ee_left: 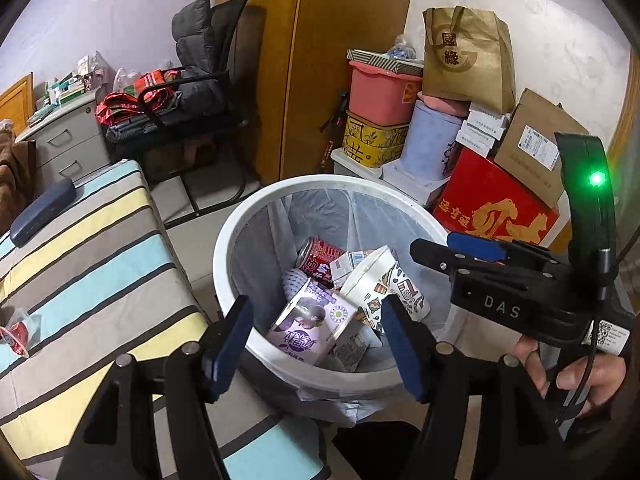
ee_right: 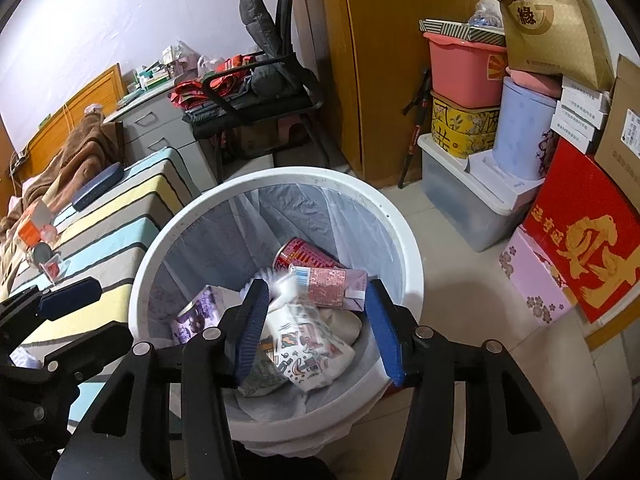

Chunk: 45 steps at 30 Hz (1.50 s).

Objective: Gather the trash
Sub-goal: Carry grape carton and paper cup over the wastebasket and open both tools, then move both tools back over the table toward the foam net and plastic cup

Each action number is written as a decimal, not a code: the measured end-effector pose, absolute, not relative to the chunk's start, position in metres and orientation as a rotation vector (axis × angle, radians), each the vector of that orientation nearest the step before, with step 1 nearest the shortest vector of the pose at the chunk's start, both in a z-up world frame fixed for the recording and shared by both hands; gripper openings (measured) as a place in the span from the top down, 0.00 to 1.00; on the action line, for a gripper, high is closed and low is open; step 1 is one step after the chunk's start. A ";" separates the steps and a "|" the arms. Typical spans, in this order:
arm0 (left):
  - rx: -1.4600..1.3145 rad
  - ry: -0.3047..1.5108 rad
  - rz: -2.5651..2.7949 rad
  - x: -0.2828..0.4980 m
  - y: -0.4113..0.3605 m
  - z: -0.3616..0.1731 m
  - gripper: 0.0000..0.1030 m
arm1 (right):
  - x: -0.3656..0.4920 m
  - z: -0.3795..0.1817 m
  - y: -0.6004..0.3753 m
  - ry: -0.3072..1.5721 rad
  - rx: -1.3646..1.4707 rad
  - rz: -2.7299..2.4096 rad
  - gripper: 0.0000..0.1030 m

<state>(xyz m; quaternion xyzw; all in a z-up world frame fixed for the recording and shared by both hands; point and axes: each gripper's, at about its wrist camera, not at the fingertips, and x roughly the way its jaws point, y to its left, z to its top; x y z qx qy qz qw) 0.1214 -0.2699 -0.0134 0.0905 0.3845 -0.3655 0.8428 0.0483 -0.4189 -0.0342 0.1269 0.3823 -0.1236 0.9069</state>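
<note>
Both grippers are hanging tilted down over the round white plastic bin (ee_right: 404,240), jaws spread, pinching nothing. The patterned white paper cup (ee_right: 308,344) is lying inside on its side, mouth pointing up-left.

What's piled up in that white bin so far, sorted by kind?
Inside the white bin, as far as shows:
Red drink can: 1
Drink cartons, one pink, one purple: 2
Patterned paper cup: 1
White foam fruit net: 1
Total: 5; anything buried beneath is hidden.
</note>
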 end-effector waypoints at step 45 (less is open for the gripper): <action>0.115 0.713 -0.537 0.089 -0.088 0.002 0.30 | 0.050 -0.012 -0.305 0.707 0.200 -0.068 0.42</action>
